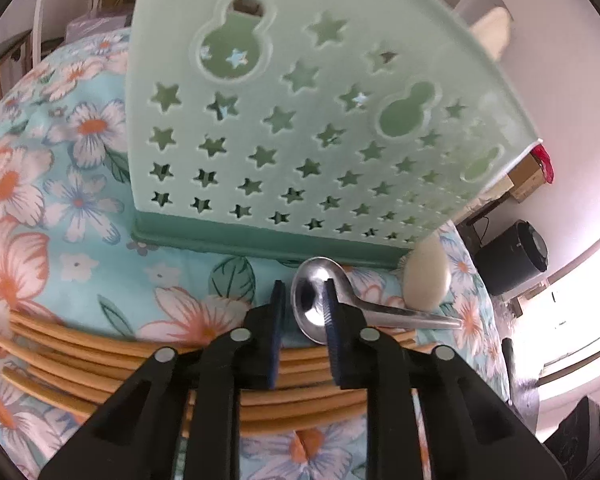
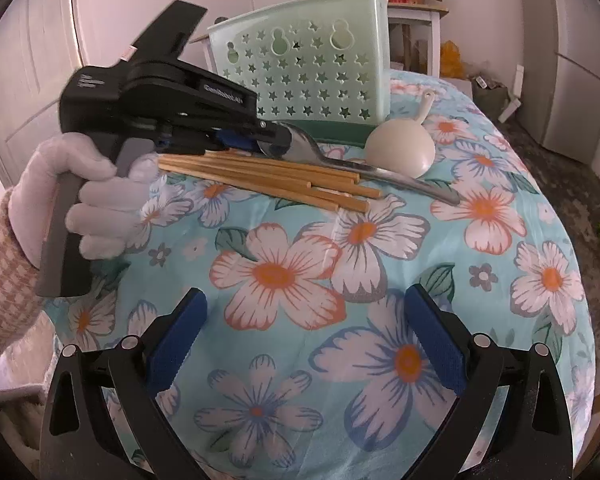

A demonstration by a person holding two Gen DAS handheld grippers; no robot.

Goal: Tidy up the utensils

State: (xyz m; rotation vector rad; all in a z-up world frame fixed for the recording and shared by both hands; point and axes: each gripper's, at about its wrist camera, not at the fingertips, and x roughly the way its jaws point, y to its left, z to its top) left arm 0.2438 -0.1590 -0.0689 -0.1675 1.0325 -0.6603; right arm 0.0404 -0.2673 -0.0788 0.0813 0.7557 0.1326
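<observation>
1. The metal spoon (image 1: 320,300) lies on the flowered cloth (image 2: 284,272) covering the bench, bowl just in front of the green star-holed caddy (image 1: 300,120), handle running off past the white ladle (image 1: 426,280).
2. The left claw (image 1: 304,300) sits at the bowl, jaws narrowly parted. One finger crosses over the bowl, the other stands beside the rim on the cloth. I cannot tell whether the finger touches the metal.
3. To do this well, I would judge: straddle the bowl's rim or neck squarely before closing, since polished metal may slip.
4. Lift straight up, clear of the chopsticks (image 2: 268,178) lying just behind the spoon, under the claw.
5. Mind the ladle resting against the handle; it may roll.
6. The right claw (image 2: 306,344) hangs wide and empty over bare cloth, well apart.
</observation>
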